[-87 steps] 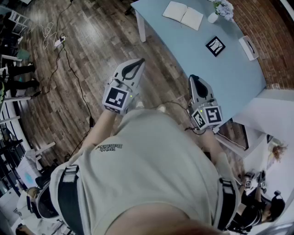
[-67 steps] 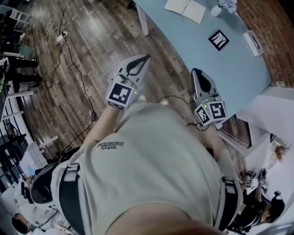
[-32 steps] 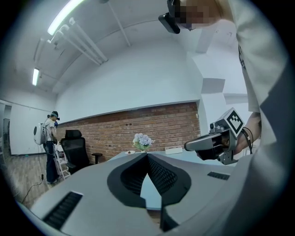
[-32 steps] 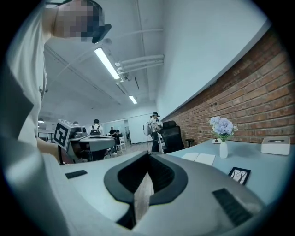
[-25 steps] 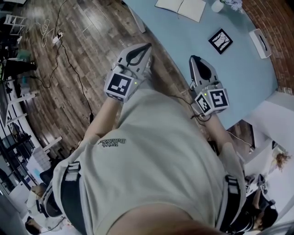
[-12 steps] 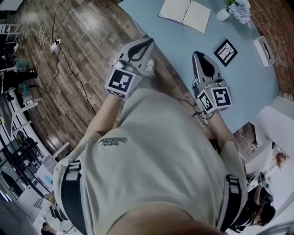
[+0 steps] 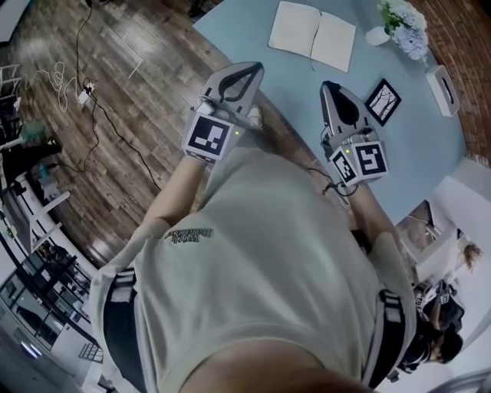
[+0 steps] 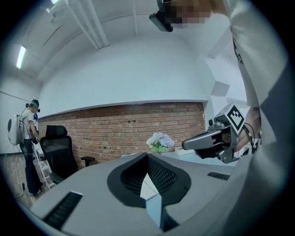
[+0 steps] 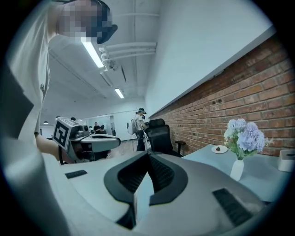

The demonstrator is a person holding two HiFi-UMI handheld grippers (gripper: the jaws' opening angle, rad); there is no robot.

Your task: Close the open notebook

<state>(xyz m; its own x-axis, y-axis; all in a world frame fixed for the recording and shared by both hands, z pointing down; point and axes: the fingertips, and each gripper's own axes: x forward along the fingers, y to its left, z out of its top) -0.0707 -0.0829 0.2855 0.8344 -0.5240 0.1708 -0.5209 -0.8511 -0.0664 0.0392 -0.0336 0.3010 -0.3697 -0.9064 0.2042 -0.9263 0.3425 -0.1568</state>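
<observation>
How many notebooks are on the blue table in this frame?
1: the open notebook lies flat on the table, left of the flower vase. No other shows.

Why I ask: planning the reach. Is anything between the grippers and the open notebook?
Nothing visible: only bare table lies between the left gripper, the right gripper and the open notebook; the framed card sits aside.

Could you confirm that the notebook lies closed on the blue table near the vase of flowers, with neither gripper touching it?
Not quite: the head view shows the notebook lying open, both pages spread flat. The rest holds: it is on the blue table near the vase of flowers, and neither the left gripper nor the right gripper touches it.
</observation>
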